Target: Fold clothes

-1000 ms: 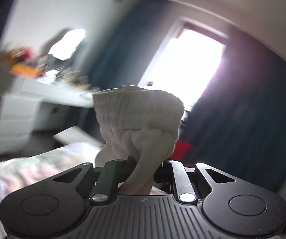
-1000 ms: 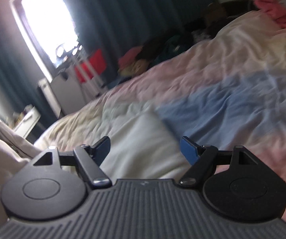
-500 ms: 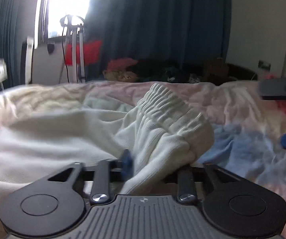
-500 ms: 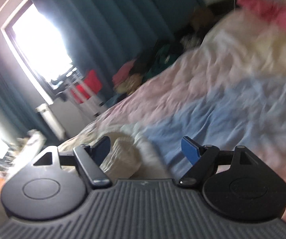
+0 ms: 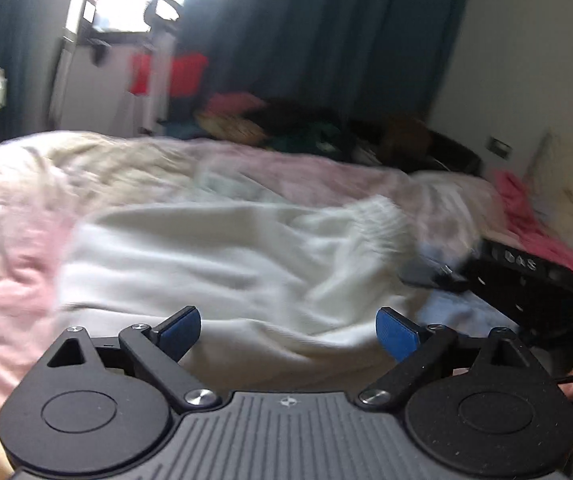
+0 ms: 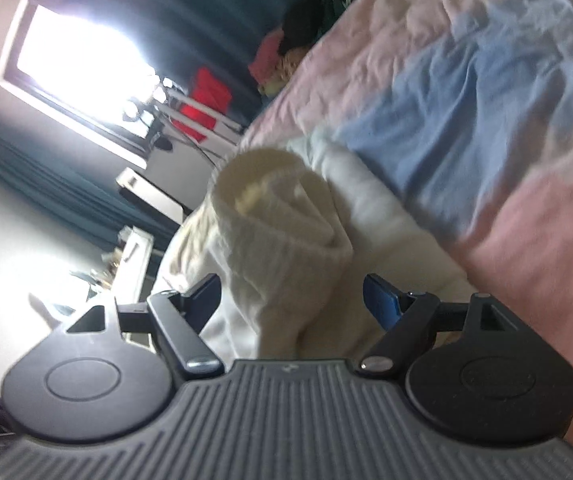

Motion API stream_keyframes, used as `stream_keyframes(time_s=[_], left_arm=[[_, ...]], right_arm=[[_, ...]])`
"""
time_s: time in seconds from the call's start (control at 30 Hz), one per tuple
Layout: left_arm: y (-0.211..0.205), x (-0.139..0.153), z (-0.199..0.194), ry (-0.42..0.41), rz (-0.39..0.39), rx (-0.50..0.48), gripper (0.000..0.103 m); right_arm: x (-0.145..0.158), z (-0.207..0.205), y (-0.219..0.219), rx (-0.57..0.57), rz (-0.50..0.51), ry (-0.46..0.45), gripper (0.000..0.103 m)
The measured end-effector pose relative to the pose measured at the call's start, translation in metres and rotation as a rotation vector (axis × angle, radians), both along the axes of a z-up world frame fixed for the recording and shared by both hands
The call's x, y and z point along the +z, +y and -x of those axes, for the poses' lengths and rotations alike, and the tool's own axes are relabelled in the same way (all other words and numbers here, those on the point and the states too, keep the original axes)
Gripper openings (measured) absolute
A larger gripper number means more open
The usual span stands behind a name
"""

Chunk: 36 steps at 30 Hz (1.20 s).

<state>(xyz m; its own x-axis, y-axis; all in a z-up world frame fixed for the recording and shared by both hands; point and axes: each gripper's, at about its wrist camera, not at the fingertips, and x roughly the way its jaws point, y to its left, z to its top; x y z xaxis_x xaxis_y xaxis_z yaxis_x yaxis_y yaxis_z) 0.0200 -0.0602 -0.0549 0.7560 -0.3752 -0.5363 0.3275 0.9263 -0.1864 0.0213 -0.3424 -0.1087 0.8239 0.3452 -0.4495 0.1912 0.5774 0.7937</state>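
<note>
My left claw (image 5: 288, 330) is hanging wide open just above the bed, its 2 blue pads (image 5: 396, 338) spread apart and holding nothing. Right past the pads, the white garment (image 5: 222, 264) is lying spread across the bedspread (image 5: 14, 248), which is showing pink, cream and pale blue patches. The garment's ribbed band (image 5: 382, 224) is bunching up toward the right of that view, where my other tool (image 5: 522, 276) is showing as a dark blurred shape low over the bed. I am seeing a pink cloth (image 5: 526, 216) lying near the far right edge of the bed, and dark blue curtains (image 5: 318, 32) are hanging behind a heap of clothes (image 5: 286, 124) beyond the bed.

My right claw (image 6: 292, 298) is also standing open, the 2 pads well apart. The rolled ribbed cuff (image 6: 274, 224) of the white garment is sitting up between and just ahead of them, and the fabric is running down into the gap toward the body of the tool. I cannot tell whether the cloth is touching either pad; neither is pressing it. The rest of the garment is lying on the bedspread, beside its blue patch (image 6: 438, 120). That view is tilted, with the bright window (image 6: 82, 68) at the upper left and a red item (image 6: 206, 100) below it.
</note>
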Motion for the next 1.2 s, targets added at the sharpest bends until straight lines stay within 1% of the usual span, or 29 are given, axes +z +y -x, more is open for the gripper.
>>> stream_keyframes(time_s=[0.1,0.13,0.23,0.3,0.33,0.37,0.4,0.47,0.5,0.57,0.6,0.67,0.73,0.8,0.83,0.9,0.93,0.97,1.0,1.03,1.1,1.13,1.17,1.2], left_arm=[[0.011,-0.002,-0.001,-0.019,-0.015,0.049,0.096],[0.013,0.001,0.001,-0.03,-0.018,0.06,0.096],[0.022,0.007,0.004,-0.037,-0.002,0.085,0.096],[0.03,0.01,0.003,-0.049,0.011,0.097,0.096],[0.034,0.012,0.002,-0.056,0.018,0.102,0.096],[0.038,0.014,0.002,-0.062,0.025,0.108,0.096],[0.041,0.014,0.001,-0.068,0.028,0.112,0.096],[0.047,0.014,-0.002,-0.07,0.04,0.122,0.096],[0.051,0.014,-0.002,-0.063,0.053,0.127,0.096],[0.057,0.014,-0.004,-0.059,0.083,0.131,0.096],[0.059,0.014,-0.004,-0.057,0.099,0.133,0.096],[0.062,0.014,-0.004,-0.058,0.106,0.141,0.096],[0.065,0.015,-0.004,-0.055,0.11,0.145,0.096],[0.067,0.015,-0.005,-0.047,0.125,0.142,0.096],[0.068,0.015,-0.006,-0.041,0.128,0.145,0.096],[0.071,0.014,-0.009,-0.029,0.131,0.154,0.096],[0.078,0.014,-0.013,-0.013,0.152,0.168,0.096],[0.087,0.014,-0.017,0.005,0.178,0.185,0.096],[0.095,0.013,-0.021,0.023,0.203,0.202,0.096],[0.104,0.013,-0.025,0.041,0.228,0.219,0.097],[0.124,0.005,-0.039,0.128,0.314,0.234,0.097],[0.132,-0.002,-0.045,0.173,0.354,0.242,0.097],[0.138,-0.009,-0.05,0.219,0.395,0.252,0.097],[0.142,-0.016,-0.053,0.253,0.427,0.263,0.097]], right_arm=[[-0.013,-0.002,0.003,-0.012,-0.062,-0.024,0.081],[-0.016,-0.005,0.004,-0.017,-0.071,-0.036,0.081],[-0.023,-0.016,0.008,-0.028,-0.085,-0.074,0.08],[-0.021,-0.026,0.013,-0.015,-0.043,-0.104,0.08],[-0.019,-0.033,0.018,-0.011,0.008,-0.111,0.078],[-0.016,-0.037,0.022,-0.01,0.057,-0.11,0.067],[-0.014,-0.042,0.025,-0.005,0.102,-0.103,0.061],[-0.004,-0.047,0.032,-0.019,0.2,-0.122,0.043],[0.002,-0.047,0.034,-0.025,0.231,-0.152,0.042],[0.017,-0.044,0.033,-0.028,0.253,-0.237,0.039],[0.022,-0.043,0.029,-0.037,0.238,-0.268,0.038],[0.031,-0.041,0.018,-0.061,0.196,-0.325,0.038],[0.032,-0.038,0.005,-0.113,0.235,-0.326,0.038],[0.021,-0.041,-0.003,-0.184,0.302,-0.25,0.039],[0.011,-0.042,-0.009,-0.199,0.259,-0.204,0.039],[-0.014,-0.045,-0.022,-0.212,0.116,-0.11,0.045],[-0.026,-0.047,-0.028,-0.217,0.045,-0.062,0.05],[-0.033,-0.047,-0.033,-0.221,-0.012,-0.051,0.051],[-0.033,-0.047,-0.035,-0.221,-0.028,-0.052,0.052],[-0.031,-0.046,-0.036,-0.221,-0.03,-0.052,0.056],[-0.03,-0.044,-0.035,-0.229,-0.03,-0.033,0.067],[-0.03,-0.043,-0.035,-0.233,-0.029,-0.022,0.078],[-0.032,-0.04,-0.036,-0.245,-0.03,-0.007,0.084],[-0.035,-0.036,-0.036,-0.257,-0.037,0.013,0.084]])
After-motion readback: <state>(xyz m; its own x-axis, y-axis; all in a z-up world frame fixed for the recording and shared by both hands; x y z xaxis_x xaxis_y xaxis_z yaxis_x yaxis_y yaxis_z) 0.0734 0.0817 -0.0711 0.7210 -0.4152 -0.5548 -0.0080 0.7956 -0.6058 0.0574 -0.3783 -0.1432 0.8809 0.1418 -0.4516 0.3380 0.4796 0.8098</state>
